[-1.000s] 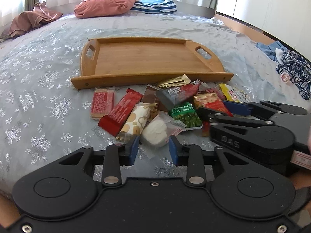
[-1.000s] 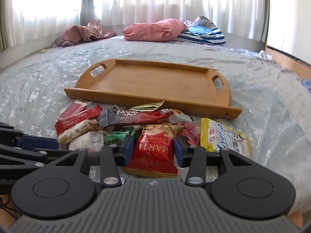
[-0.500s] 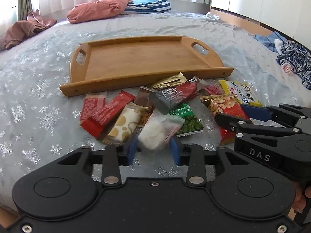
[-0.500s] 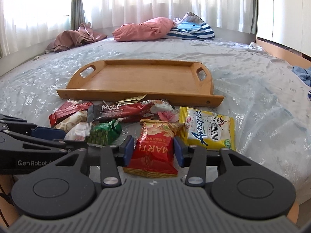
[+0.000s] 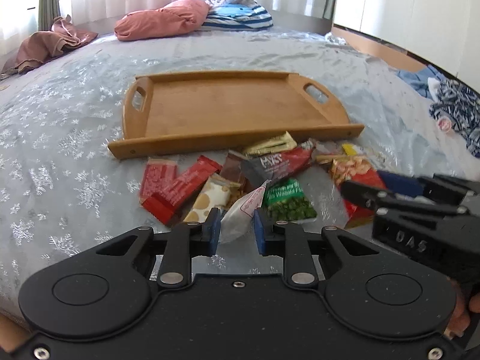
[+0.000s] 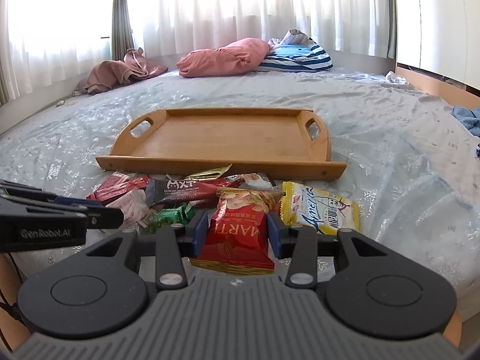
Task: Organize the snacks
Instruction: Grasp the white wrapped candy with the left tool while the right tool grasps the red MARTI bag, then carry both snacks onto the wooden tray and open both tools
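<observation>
The white snack pouch point(image 5: 240, 219) sat between the left gripper point(image 5: 237, 229) fingers, pinched. The red peanut bag point(image 6: 237, 234) lay between the right gripper point(image 6: 237, 234) fingers, clamped, near the bedspread point(image 6: 390, 156) front edge.

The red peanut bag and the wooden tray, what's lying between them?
In the right wrist view, a dark MXT bar and a gold wrapper lie between the red peanut bag and the wooden tray.

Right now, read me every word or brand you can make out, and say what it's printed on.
"MARTI" on the red nut bag.
"MXT" on the dark bar.
"Ameria" on the yellow packet.
"Wasabi" on the green pea packet.
"GenRobot.AI" on the left gripper.
"DAS" on the right gripper.
Smaller print is unreadable.
</observation>
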### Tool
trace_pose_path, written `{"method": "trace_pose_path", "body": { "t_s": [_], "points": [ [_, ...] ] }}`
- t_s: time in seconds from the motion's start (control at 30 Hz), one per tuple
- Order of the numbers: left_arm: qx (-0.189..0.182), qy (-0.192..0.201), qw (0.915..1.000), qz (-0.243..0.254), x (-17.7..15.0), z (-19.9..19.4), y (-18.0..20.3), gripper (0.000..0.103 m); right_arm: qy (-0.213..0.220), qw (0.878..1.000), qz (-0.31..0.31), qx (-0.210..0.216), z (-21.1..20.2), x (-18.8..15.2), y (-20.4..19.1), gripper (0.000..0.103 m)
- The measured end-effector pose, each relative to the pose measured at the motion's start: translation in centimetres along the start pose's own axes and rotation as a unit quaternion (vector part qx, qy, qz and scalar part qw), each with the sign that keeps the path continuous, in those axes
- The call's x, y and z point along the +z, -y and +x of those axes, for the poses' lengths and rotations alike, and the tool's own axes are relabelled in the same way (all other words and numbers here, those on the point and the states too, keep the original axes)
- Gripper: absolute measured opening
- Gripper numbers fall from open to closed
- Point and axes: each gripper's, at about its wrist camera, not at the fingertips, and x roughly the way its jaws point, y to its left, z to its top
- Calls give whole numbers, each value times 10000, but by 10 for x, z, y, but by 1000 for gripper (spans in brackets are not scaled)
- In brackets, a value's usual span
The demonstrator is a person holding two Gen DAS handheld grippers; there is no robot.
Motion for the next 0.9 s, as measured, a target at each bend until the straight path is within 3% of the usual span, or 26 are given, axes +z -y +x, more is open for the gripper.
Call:
{"method": "trace_pose_path", "body": {
  "t_s": [0.17, 0.3, 0.6, 0.9],
  "points": [
    [-11, -76, 9996, 259, -4, 11, 11, 33, -35, 9999, 89, 46, -1, 0, 2, 47],
    [64, -101, 9993, 364, -6, 16, 15, 32, -29, 10000, 42, 11, -2, 0, 1, 47],
    [-62, 157, 9998, 78, 9, -8, 6, 31, 155, 9998, 80, -25, -10, 8, 4, 47],
    [-57, 405, 9990, -166, 51, -11, -15, 31, 255, 9996, 151, -41, 1, 35, 18, 47]
  ]
}}
